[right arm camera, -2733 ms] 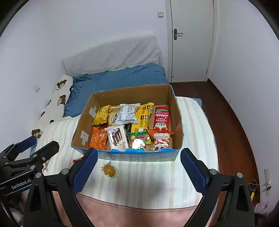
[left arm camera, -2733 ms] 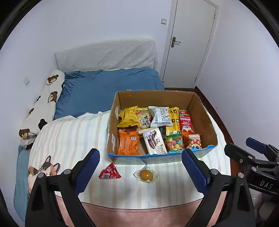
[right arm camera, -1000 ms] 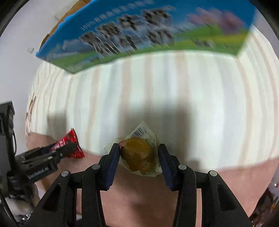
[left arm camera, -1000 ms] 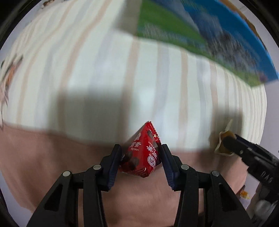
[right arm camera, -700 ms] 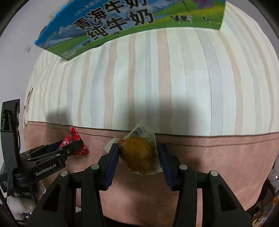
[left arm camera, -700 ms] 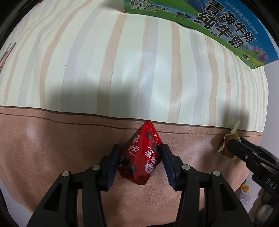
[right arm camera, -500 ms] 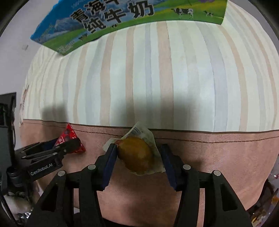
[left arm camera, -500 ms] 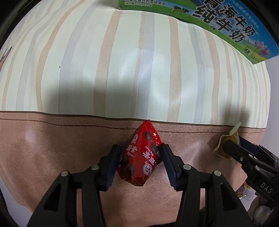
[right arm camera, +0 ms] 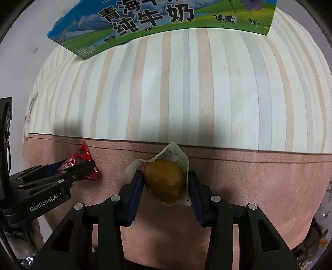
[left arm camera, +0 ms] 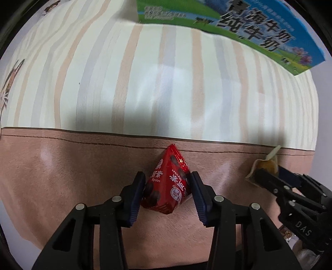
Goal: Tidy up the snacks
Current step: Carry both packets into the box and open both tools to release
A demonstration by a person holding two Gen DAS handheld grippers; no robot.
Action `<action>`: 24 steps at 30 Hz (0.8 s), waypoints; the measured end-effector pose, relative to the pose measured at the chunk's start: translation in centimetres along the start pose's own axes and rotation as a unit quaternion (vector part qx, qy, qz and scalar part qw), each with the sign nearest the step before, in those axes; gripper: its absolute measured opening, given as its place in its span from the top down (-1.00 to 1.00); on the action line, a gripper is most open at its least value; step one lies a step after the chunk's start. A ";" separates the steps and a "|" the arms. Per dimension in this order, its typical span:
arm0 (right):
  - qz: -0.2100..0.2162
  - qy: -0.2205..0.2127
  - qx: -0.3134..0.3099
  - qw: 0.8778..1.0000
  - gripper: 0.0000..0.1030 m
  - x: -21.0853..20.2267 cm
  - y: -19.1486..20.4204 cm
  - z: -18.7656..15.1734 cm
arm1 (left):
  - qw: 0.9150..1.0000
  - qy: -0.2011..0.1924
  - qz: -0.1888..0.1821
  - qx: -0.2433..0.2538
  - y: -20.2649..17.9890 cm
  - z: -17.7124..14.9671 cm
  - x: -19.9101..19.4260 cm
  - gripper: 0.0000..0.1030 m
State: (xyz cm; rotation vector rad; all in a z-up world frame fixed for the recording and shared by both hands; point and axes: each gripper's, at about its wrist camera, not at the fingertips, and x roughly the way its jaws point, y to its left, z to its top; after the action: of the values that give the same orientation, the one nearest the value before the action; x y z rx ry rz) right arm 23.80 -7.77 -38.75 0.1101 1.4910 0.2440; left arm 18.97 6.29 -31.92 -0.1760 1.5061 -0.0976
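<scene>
Red triangular snack packet (left arm camera: 167,187) is pinched in your left gripper (left arm camera: 167,192), wrapped yellow pastry (right arm camera: 165,181) clamped in your right gripper (right arm camera: 165,187), both over the bed's (right arm camera: 207,93) pink edge, near the milk carton box (right arm camera: 161,18).

Milk box (right arm camera: 166,18) cut off by top edge; interior hidden. Print on red packet (left arm camera: 168,184) partly unreadable.

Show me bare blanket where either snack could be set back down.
Free: the striped blanket between the milk box and the brown band. Crowded: the brown band near the red snack packet and wrapped bun, each clamped in a hand-held gripper.
</scene>
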 end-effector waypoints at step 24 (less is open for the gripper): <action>0.067 -0.132 0.006 0.989 0.11 -16.3 -0.7 3.7 | 0.987 -0.133 -0.067 0.061 -7.1 4.4 -13.7 0.20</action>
State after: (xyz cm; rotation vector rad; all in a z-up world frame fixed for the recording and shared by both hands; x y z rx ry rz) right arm 26.60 -11.88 -22.78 0.2437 1.2230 0.3161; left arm 22.80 1.91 -17.00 -0.1847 1.2184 -0.2638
